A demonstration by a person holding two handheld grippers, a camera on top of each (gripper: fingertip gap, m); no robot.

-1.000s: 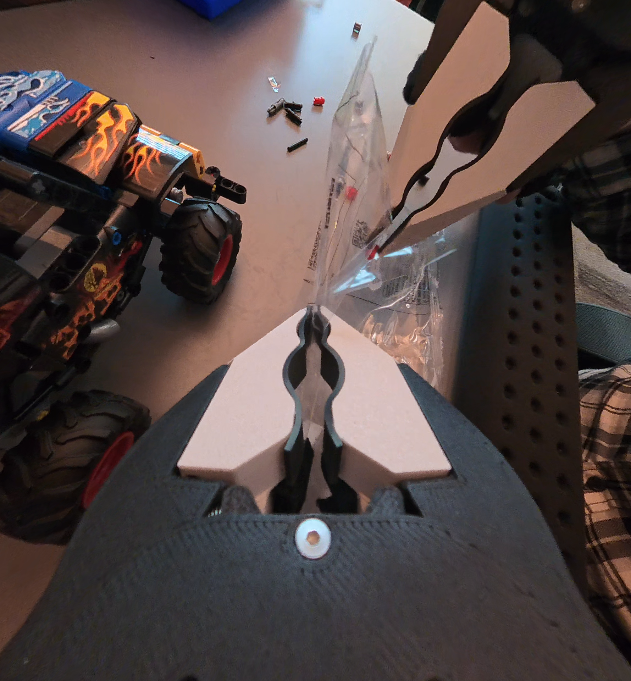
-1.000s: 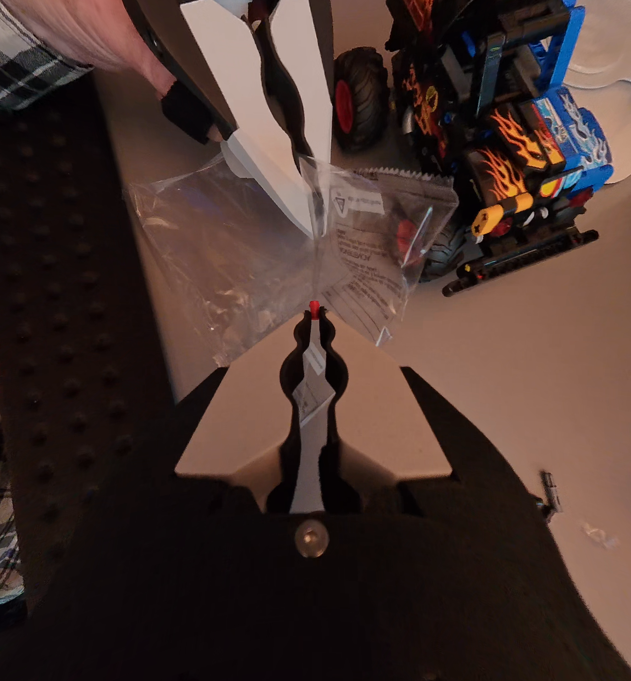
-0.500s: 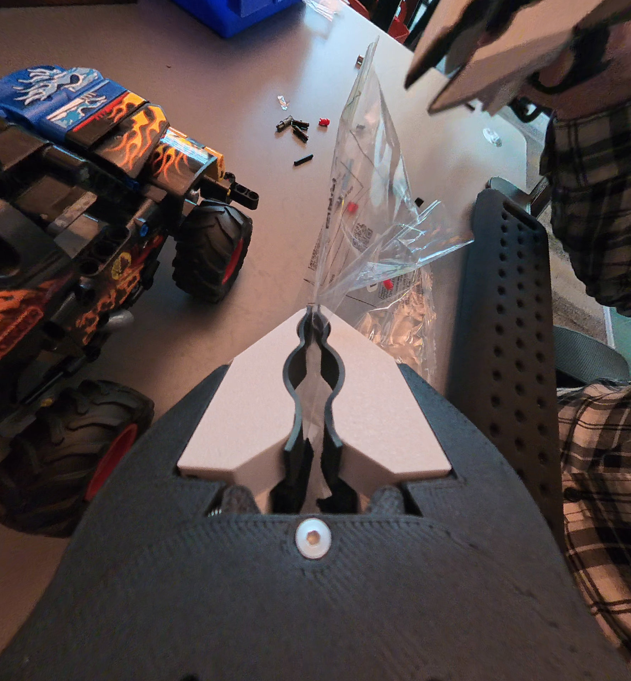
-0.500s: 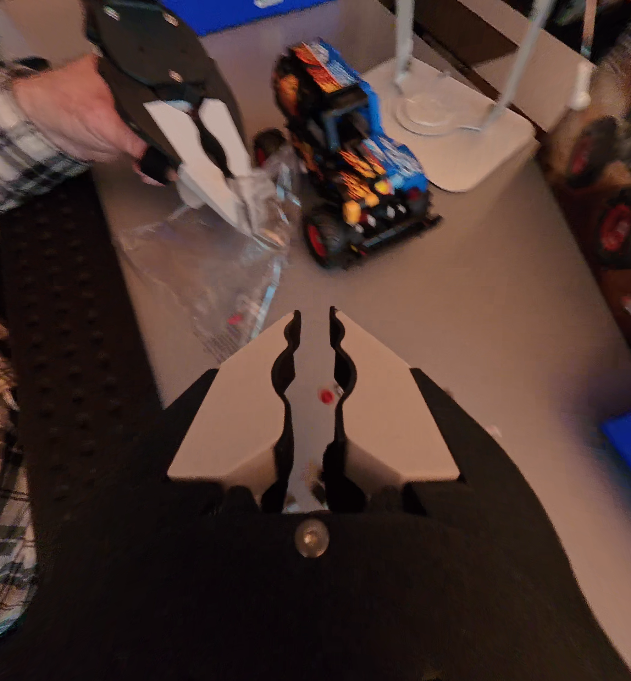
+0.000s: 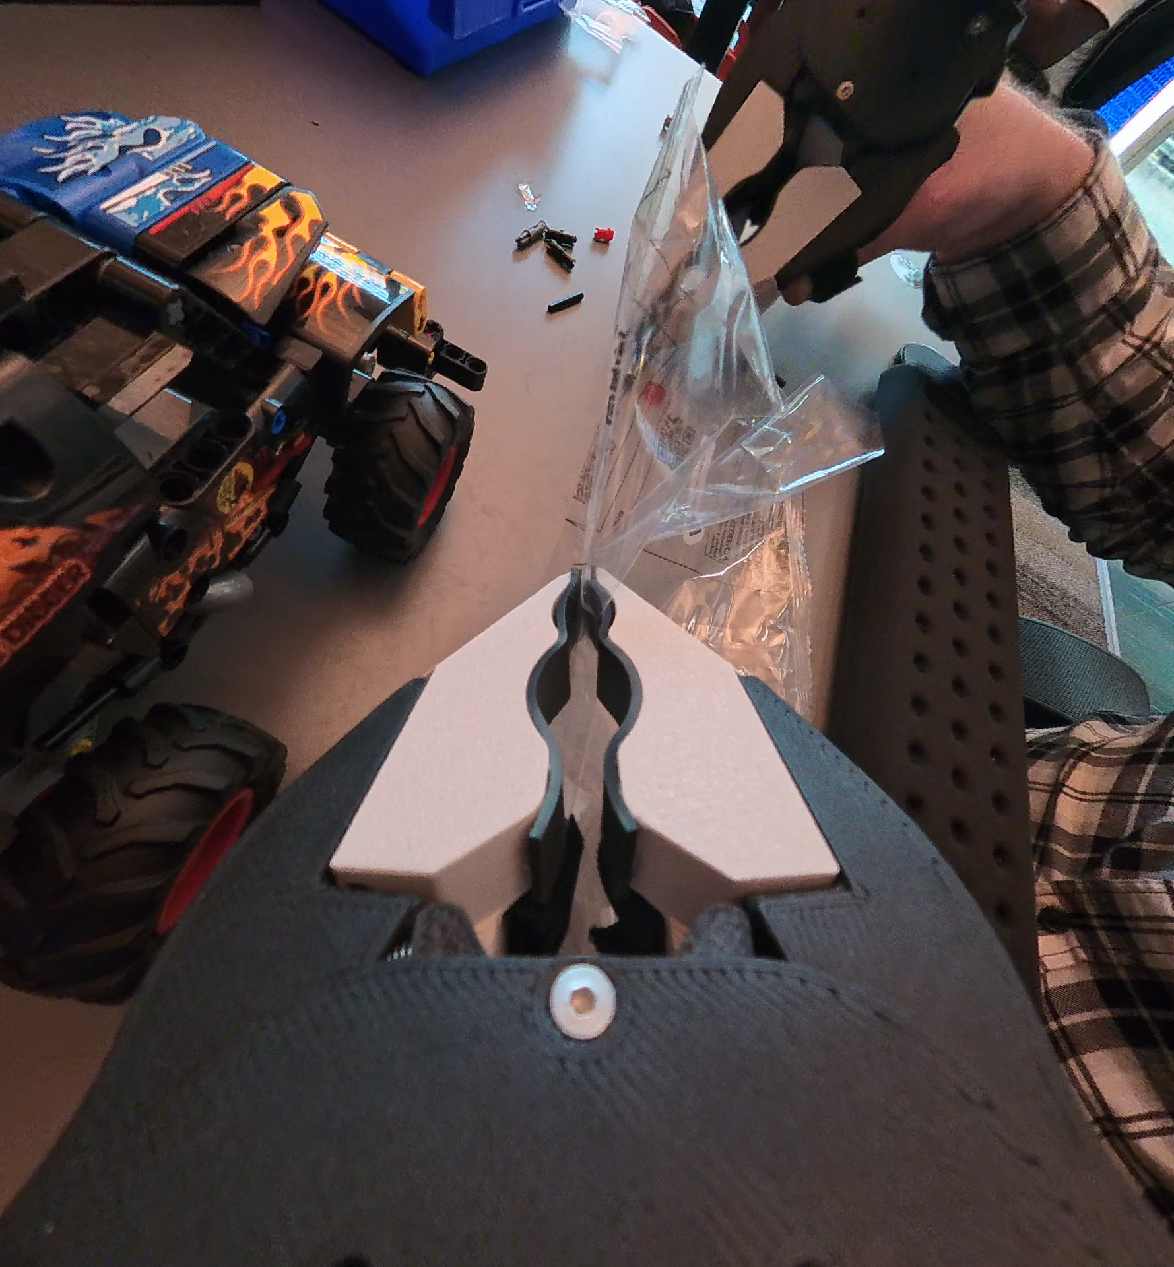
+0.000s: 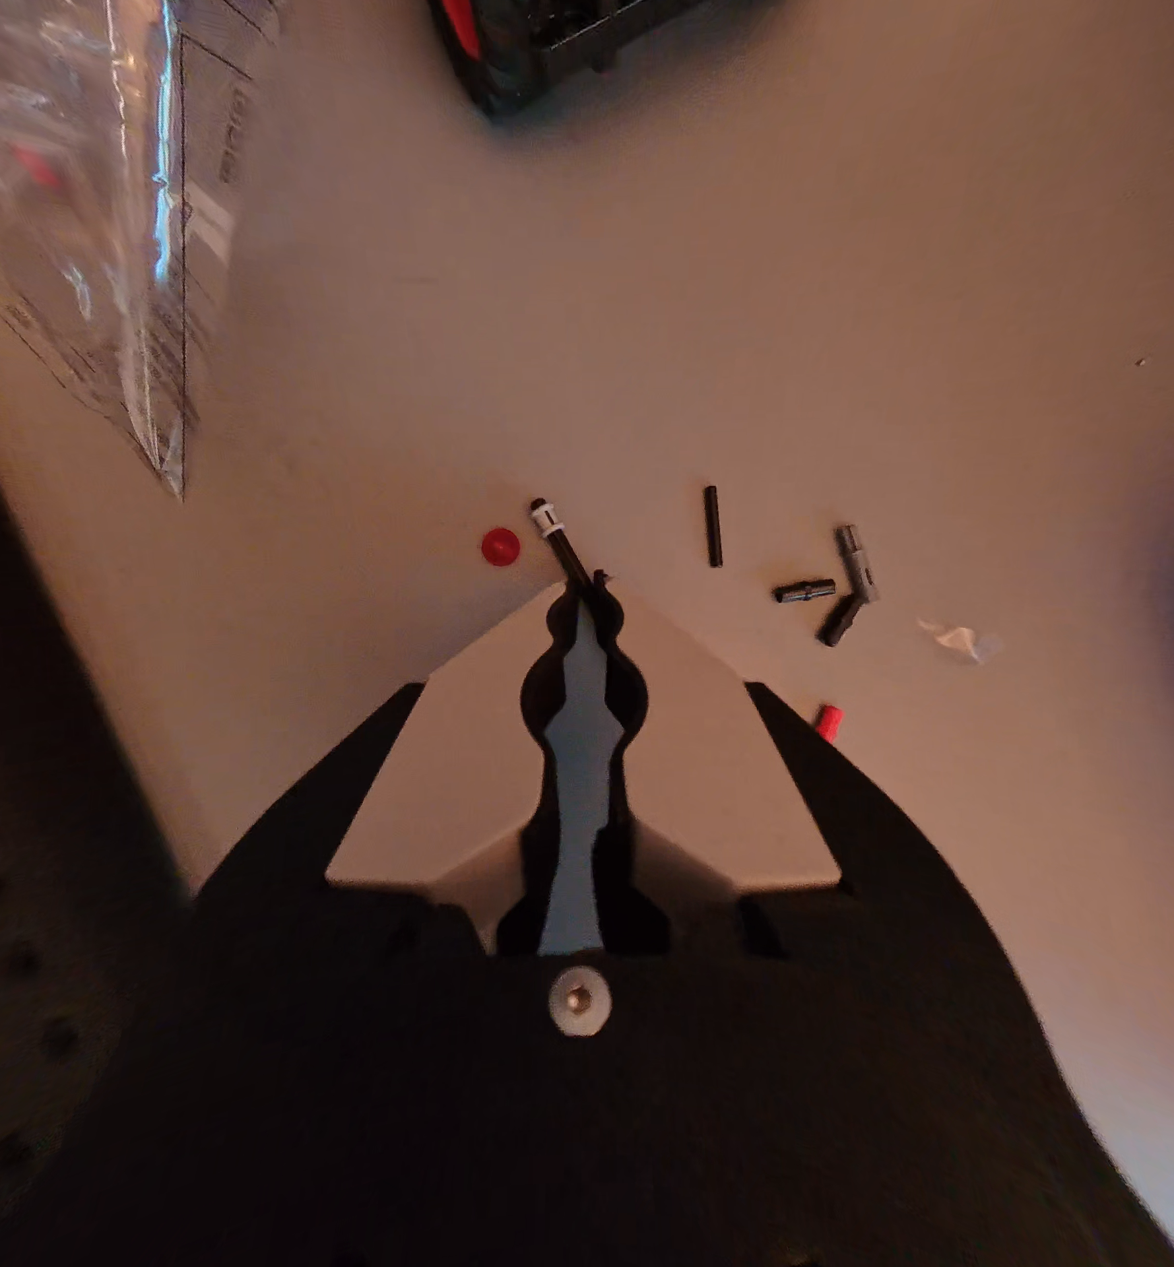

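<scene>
The left gripper (image 5: 585,583) has its fingers clenched on a corner of a clear bag (image 5: 690,384), which rises from the tips toward 12 o'clock and stands on edge above the counter (image 5: 337,603); a small red piece (image 5: 652,393) shows inside it. Just past the tips at 1 o'clock a second crumpled clear bag (image 5: 741,596) lies flat at the counter's edge, beside a dark perforated chair (image 5: 927,617) at 3 o'clock. At 9 to 10 o'clock a toy truck (image 5: 159,356) with flame panels and fat black tyres stands close to the left gripper, its nearest front wheel near the bag. Farther out at 12 o'clock a scatter of small black pins (image 5: 548,240) and a red stud (image 5: 602,234) lies on the counter, partly screened by the upright bag. Beyond the bag at 1 o'clock a hand (image 5: 968,185) in a plaid sleeve carries the right gripper (image 6: 587,589). In the right wrist view its fingers are pinched on a thin black axle (image 6: 563,548) with a white bush at its far end, the axle slanting toward 11 o'clock. A round red stud (image 6: 500,546) lies just beside it at 11 o'clock; a black rod (image 6: 712,526), black and grey pins (image 6: 837,589) and a clear scrap (image 6: 954,641) lie at 1 to 2 o'clock, and a red piece (image 6: 829,721) sits by the right finger's outer edge. A blue bin (image 5: 447,27) stands farthest away.
</scene>
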